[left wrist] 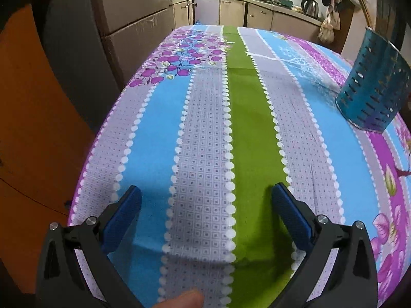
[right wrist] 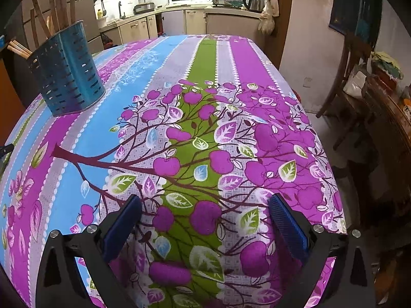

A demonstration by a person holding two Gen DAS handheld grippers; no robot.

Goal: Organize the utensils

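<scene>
Left wrist view: the left claw (left wrist: 205, 205) hangs wide apart and empty over the worktop (left wrist: 205, 128); the blue perforated holder (left wrist: 372, 89) stands well ahead to its right. No loose utensil shows here.

Right wrist view: the right claw (right wrist: 205, 213) is likewise spread and empty; the holder (right wrist: 65, 77), with wooden utensils (right wrist: 56, 7) upright in it, stands far ahead to its left. Probably little remains; check the worktop before closing on anything.

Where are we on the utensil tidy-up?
Done, it seems: wooden utensils stand in the blue holder on the tablecloth. In hand: nothing; left gripper and right gripper have jaws open, empty. Left: no loose utensils visible on the cloth.
</scene>
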